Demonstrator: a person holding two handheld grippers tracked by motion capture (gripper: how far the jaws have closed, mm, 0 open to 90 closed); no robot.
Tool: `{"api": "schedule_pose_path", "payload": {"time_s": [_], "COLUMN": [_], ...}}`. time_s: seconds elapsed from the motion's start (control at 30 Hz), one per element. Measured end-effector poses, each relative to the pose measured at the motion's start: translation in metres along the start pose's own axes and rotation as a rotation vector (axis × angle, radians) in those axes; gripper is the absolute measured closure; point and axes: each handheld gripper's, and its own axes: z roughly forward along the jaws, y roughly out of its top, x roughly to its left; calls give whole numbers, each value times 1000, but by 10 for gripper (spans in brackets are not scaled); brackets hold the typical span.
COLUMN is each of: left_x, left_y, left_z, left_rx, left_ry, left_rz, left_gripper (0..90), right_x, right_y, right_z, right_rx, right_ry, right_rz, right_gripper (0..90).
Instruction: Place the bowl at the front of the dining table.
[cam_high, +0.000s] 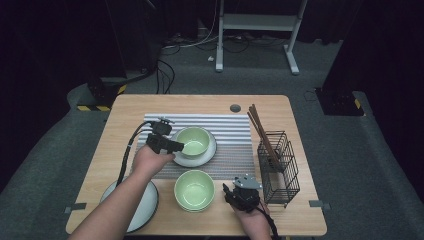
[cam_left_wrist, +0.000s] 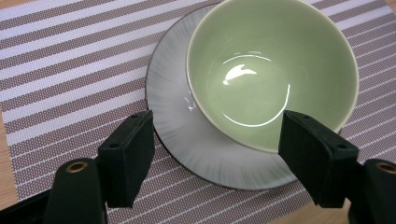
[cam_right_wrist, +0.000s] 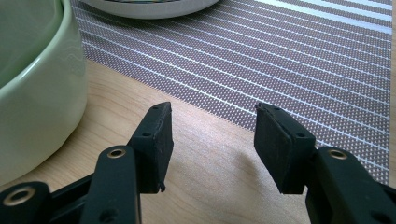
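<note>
Beneath both claws lies the pale wooden surface (cam_high: 125, 107), rectangular with rounded corners and a smooth grain. On it, under the left claw (cam_left_wrist: 217, 140), spreads one woven placemat (cam_high: 232, 127), rectangular, finely dotted in texture, striped brown and white. Next in size come two round glazed plates: one grey plate (cam_left_wrist: 173, 107) with faint radial brushing and a dark rim sits on the mat directly below the left claw, and a second plate (cam_high: 145, 207) rests at the near edge, behind that claw beside the forearm. One black wire basket (cam_high: 280, 167), boxy and open-meshed, stands just right of the right claw (cam_right_wrist: 212, 140), with a bundle of brown chopsticks (cam_high: 260, 127) leaning from it. Two glossy pale green ceramic bowls are present: one bowl (cam_left_wrist: 273, 70) sits on the grey plate, its near rim between the left claw's wide-open jaws, not touched; the other bowl (cam_right_wrist: 35, 79) stands just left of the right claw, whose jaws are also spread, gripping nothing, over bare wood.
</note>
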Motion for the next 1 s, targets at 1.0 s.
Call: {"api": "schedule_pose_path", "payload": {"time_s": [1.0], "left_x": [-4], "left_y": [-61], "left_z": [-20], "left_rx": [-88], "left_ry": [-62], "left_rz": [37], "left_gripper": [273], "right_x": [3], "right_y": [-1], "right_z": [1], "right_rx": [7], "right_ry": [1], "right_rz": [-16], "right_gripper": [464]}}
